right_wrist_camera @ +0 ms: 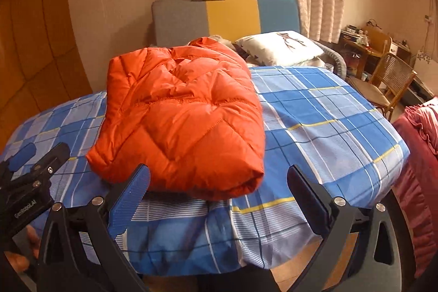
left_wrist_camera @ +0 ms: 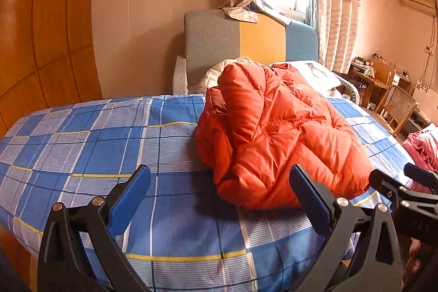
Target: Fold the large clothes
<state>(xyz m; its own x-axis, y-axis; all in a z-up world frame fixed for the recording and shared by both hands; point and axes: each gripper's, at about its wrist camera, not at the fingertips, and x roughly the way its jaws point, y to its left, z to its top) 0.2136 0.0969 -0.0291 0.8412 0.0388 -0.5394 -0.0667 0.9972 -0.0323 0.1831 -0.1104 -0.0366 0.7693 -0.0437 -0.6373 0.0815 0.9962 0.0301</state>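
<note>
An orange quilted down jacket [left_wrist_camera: 273, 133] lies folded into a thick bundle on the blue plaid bed sheet [left_wrist_camera: 95, 144]; it also shows in the right wrist view [right_wrist_camera: 180, 116]. My left gripper [left_wrist_camera: 219, 179] is open and empty, just short of the jacket's near edge. My right gripper [right_wrist_camera: 219, 177] is open and empty, its jaws standing either side of the jacket's near right corner without touching it. The right gripper shows at the right edge of the left wrist view [left_wrist_camera: 405, 190], and the left gripper at the left edge of the right wrist view [right_wrist_camera: 35, 158].
The bed [right_wrist_camera: 328, 111] has a grey, yellow and blue headboard [left_wrist_camera: 246, 43] and a white pillow [right_wrist_camera: 279, 48] at its far end. A wicker chair [right_wrist_camera: 388, 84] and a cluttered desk [right_wrist_camera: 358, 43] stand at the right. A red ruffled cloth [right_wrist_camera: 418, 155] hangs at the right.
</note>
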